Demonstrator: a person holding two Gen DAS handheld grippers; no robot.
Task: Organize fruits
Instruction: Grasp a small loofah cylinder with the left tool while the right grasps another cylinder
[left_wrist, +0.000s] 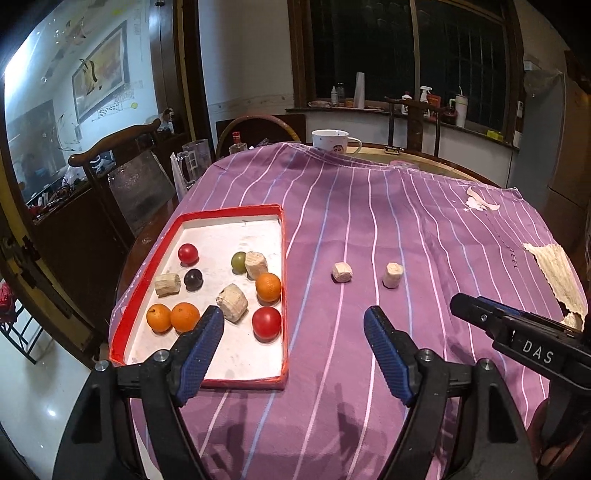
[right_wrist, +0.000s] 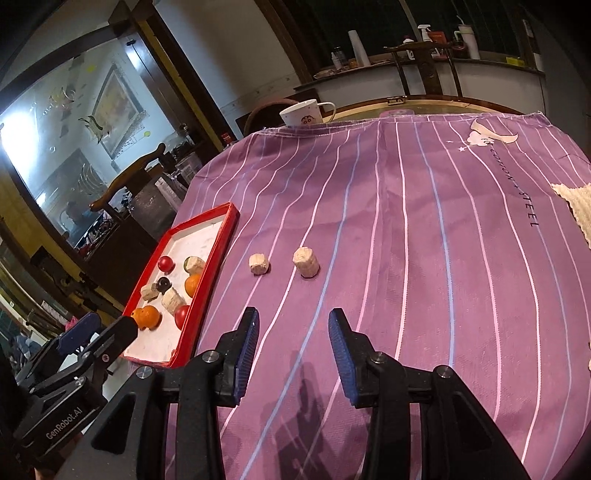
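A red-rimmed white tray (left_wrist: 281, 258) lies on the left of the purple striped cloth. It holds two red balls, three oranges, a green ball, a dark ball and three beige chunks. Two more beige chunks (left_wrist: 342, 272) (left_wrist: 392, 274) lie on the cloth right of the tray; they also show in the right wrist view (right_wrist: 259, 264) (right_wrist: 306, 261). My left gripper (left_wrist: 293, 332) is open and empty, above the tray's near right corner. My right gripper (right_wrist: 293, 332) is open and empty, above the cloth short of the two chunks. The tray also shows in the right wrist view (right_wrist: 207, 291).
A white mug (left_wrist: 330, 139) stands at the cloth's far edge. A beige knitted mat (left_wrist: 557, 273) lies at the right edge. Wooden chairs (left_wrist: 122, 177) stand left of and behind the table. Bottles line the far counter (left_wrist: 424, 110).
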